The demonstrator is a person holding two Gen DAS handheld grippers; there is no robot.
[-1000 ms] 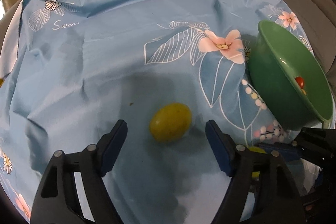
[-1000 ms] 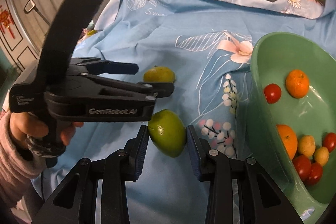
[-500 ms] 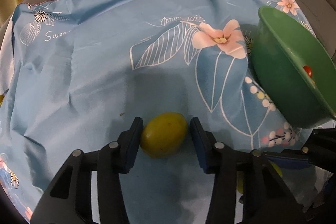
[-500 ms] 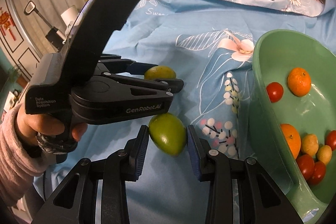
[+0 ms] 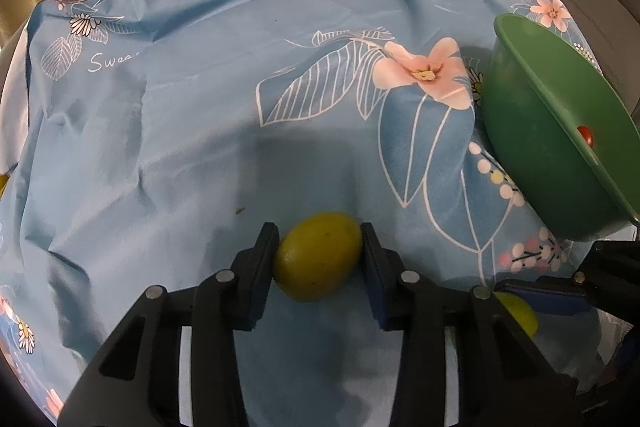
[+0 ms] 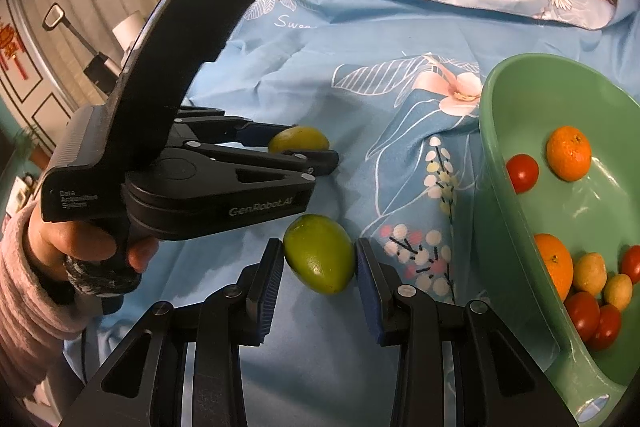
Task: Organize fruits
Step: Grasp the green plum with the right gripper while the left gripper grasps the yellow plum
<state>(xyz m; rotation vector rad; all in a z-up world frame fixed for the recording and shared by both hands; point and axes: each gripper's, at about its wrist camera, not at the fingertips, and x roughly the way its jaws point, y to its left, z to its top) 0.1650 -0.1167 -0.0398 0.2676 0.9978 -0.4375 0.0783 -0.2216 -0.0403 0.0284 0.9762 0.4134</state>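
Fruit: yellow-green oval [image 5: 316, 255], smooth, speckled | left jaws just closed onto it | right jaws clamp green fruit [image 6: 320, 253]

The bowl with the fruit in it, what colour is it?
Green. The bowl shows best in the right wrist view, lying on the flowered blue cloth.

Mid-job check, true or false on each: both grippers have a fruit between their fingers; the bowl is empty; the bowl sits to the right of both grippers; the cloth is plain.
1. Each gripper has a fruit between its fingers: true. The left gripper is shut on the yellow fruit, the right gripper on the green fruit.
2. The green bowl is empty: false, it holds oranges and tomatoes.
3. The bowl sits right of both grippers: true.
4. The blue cloth is plain: false, it is flower-printed.
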